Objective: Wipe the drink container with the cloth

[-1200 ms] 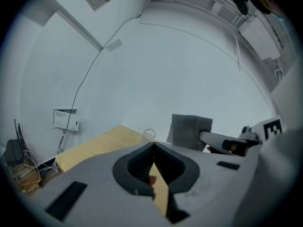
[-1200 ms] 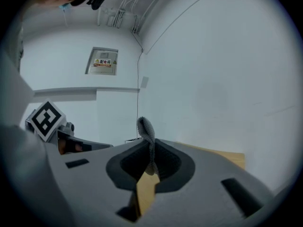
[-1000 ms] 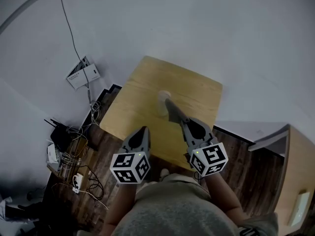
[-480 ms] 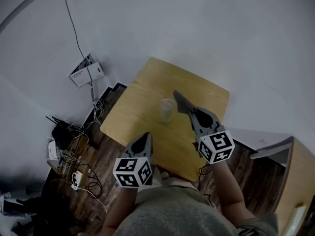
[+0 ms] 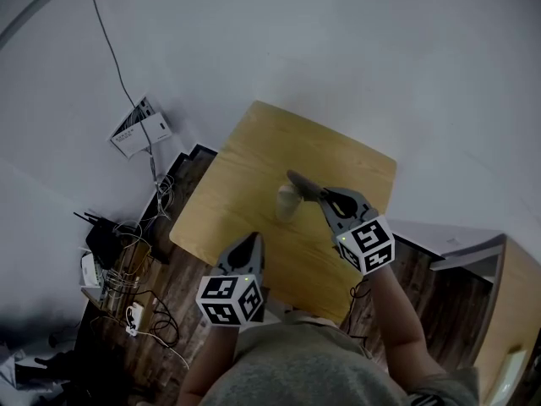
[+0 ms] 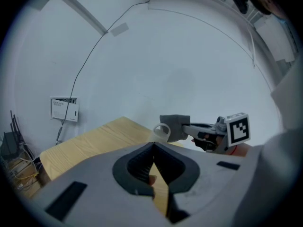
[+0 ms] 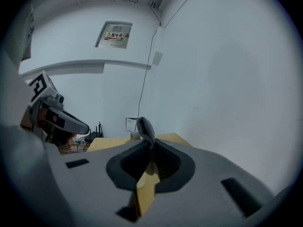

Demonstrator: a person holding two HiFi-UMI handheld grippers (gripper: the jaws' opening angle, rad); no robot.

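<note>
My right claw, clenched on the cloth, has just swung in so the cloth now looks pressed to the drink container mid-desk at its 1 o'clock side, so wiping's basically starting, with my left claw clenched empty at 7 o'clock.

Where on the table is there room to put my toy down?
The table is bare on the far side, between the cup and the wall, and along its left edge. It is crowded at the middle, where the right gripper holds the cloth at the cup. The left gripper hangs over the near edge.
</note>
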